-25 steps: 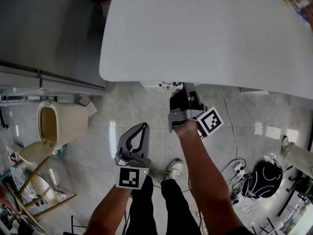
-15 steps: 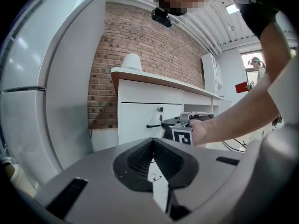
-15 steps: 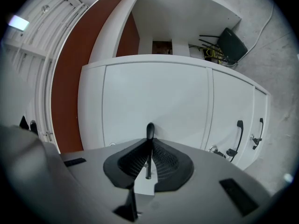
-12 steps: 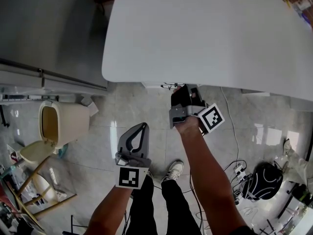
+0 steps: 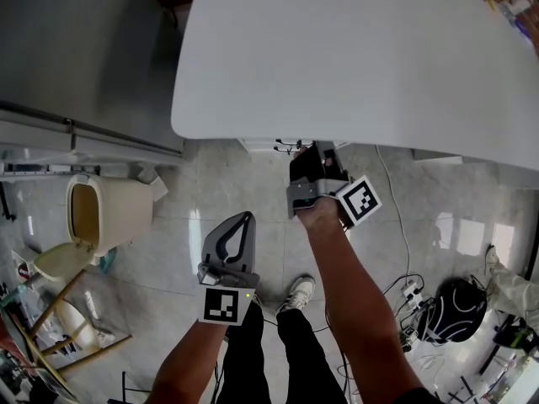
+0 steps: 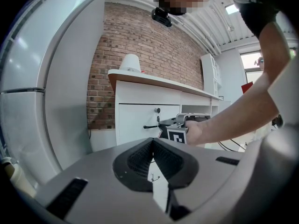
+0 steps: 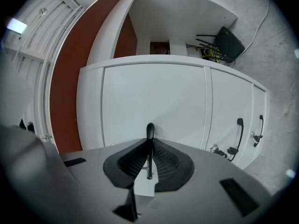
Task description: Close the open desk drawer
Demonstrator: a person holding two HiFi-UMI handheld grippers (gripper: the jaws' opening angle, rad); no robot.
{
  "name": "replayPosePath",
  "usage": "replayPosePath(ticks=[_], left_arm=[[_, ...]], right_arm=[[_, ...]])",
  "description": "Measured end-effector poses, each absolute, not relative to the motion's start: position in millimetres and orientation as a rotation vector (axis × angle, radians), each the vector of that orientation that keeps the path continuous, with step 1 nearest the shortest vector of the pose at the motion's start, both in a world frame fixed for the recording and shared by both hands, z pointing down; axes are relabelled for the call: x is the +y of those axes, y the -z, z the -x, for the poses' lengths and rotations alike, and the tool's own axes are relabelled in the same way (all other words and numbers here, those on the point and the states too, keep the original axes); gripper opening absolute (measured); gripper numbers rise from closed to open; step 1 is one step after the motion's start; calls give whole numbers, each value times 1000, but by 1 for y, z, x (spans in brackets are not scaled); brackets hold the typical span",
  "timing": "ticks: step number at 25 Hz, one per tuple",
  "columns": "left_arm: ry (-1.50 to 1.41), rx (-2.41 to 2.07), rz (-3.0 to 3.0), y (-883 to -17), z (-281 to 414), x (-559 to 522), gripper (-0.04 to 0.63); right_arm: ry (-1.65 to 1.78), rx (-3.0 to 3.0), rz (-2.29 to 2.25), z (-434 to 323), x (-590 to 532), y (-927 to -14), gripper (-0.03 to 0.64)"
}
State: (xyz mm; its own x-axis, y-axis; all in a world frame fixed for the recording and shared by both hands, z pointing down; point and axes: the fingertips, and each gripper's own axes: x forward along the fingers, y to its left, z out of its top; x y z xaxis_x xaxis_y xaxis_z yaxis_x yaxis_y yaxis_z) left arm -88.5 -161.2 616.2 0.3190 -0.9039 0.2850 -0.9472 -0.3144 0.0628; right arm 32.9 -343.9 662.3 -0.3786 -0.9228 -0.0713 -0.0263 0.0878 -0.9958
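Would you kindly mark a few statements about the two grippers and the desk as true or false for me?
1. The right gripper is shut on the black drawer handle. True.
2. The left gripper also grips that handle. False: its jaws are together on nothing, and it hangs over the floor, short of the desk.
3. A cream bin stands on the floor to the left of the desk. True.
4. The desk is black. False: it is white.
5. The wall beside the desk is brick. True.
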Motion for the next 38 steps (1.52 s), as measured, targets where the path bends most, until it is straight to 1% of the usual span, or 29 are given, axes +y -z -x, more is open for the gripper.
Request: replayPosePath(ticks=[13, 28, 34, 38], left_arm=[[-285, -1693, -2364, -612, 91, -151, 6], [-234, -1703, -2385, -591, 73, -152, 6], [-221, -1784, -2395, -572, 84, -165, 6], [-211, -1778, -2405, -554, 79, -163, 6]], right_arm=[[1358, 1695, 1009, -38, -299, -653, 46], [1221, 1965, 965, -44, -208, -595, 32], [914, 2391, 1065, -34, -174, -568, 31], [714, 2557, 1203, -38, -154, -552, 32]])
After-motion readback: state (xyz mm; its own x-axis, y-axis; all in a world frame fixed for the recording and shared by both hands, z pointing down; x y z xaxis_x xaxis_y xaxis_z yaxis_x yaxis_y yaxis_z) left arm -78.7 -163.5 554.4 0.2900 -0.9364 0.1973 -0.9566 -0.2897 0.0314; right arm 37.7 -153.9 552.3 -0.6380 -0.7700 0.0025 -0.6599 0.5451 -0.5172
